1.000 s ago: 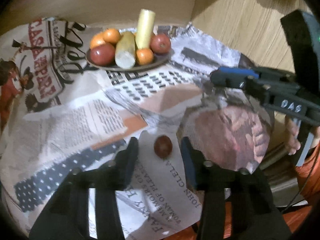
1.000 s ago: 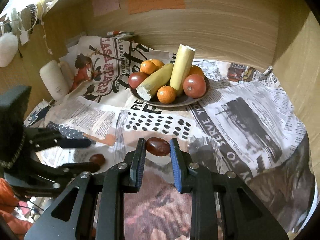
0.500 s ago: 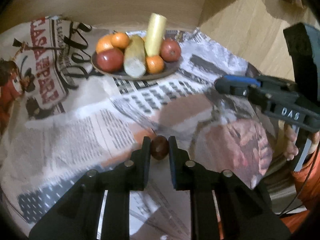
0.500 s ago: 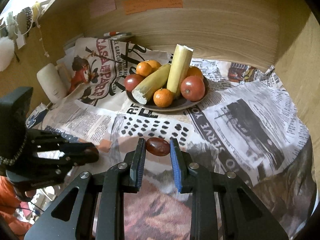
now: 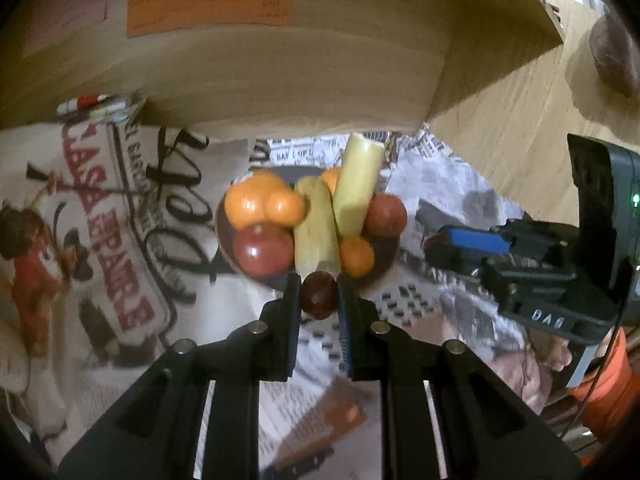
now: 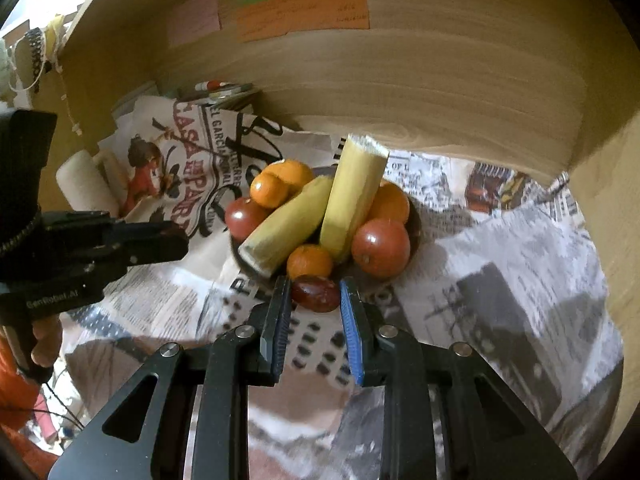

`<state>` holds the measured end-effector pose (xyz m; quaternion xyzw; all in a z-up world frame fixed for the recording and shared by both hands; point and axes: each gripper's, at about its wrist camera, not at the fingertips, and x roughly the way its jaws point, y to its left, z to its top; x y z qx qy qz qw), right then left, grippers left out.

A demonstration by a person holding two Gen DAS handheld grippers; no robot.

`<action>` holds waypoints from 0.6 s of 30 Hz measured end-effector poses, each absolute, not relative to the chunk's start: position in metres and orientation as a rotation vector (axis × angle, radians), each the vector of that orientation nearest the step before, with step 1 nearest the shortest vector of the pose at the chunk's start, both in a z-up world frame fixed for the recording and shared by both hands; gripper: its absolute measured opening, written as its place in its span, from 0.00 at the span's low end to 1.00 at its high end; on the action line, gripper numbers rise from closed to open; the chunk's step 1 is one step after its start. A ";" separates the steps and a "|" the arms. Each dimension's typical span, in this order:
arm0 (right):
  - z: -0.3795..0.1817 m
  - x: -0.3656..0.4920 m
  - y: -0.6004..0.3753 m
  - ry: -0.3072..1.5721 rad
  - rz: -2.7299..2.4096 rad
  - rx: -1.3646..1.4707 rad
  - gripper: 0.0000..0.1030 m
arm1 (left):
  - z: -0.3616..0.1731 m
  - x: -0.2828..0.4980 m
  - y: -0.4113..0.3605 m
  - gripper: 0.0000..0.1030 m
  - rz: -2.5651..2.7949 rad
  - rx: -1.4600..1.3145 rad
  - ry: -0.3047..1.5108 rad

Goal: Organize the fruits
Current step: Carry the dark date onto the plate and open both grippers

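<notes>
A dark plate [image 5: 224, 240] [image 6: 414, 220] holds oranges, red apples and two yellow-green stalk pieces [image 6: 352, 196] on the newspaper-covered table. My left gripper [image 5: 319, 294] is shut on a small dark red fruit [image 5: 319, 294] and holds it just in front of the plate's near rim. My right gripper [image 6: 315, 294] is shut on a second, oval dark red fruit [image 6: 315, 294], also at the plate's near edge. The right gripper [image 5: 436, 248] shows at the right of the left wrist view; the left gripper [image 6: 180, 240] shows at the left of the right wrist view.
Wooden walls close in behind and to the right of the plate, with paper notes [image 6: 300, 12] stuck on the back wall. A white roll [image 6: 86, 188] lies at the far left, and markers [image 6: 220, 88] lie by the back wall. Newspaper [image 6: 500, 260] covers the table.
My left gripper closed on the small red fruit, lifted it and carried it forward to the plate. My right gripper, holding its fruit throughout, also moved forward to the plate's edge.
</notes>
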<state>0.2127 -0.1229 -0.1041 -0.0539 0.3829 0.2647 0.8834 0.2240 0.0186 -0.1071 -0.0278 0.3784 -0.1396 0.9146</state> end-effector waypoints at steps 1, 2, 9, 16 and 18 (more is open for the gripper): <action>-0.105 0.216 -0.122 0.799 0.551 -0.116 0.22 | -0.107 0.231 0.017 0.17 -0.291 -0.055 0.777; -0.106 0.220 -0.121 0.801 0.550 -0.121 0.22 | -0.107 0.237 0.015 0.17 -0.294 -0.055 0.778; -0.125 0.245 -0.113 0.846 0.538 -0.155 0.22 | -0.121 0.268 0.004 0.17 -0.299 -0.045 0.804; -0.138 0.255 -0.113 0.874 0.545 -0.151 0.22 | -0.127 0.286 -0.004 0.17 -0.330 -0.059 0.822; -0.138 0.254 -0.112 0.871 0.544 -0.159 0.23 | -0.127 0.288 -0.008 0.17 -0.345 -0.062 0.821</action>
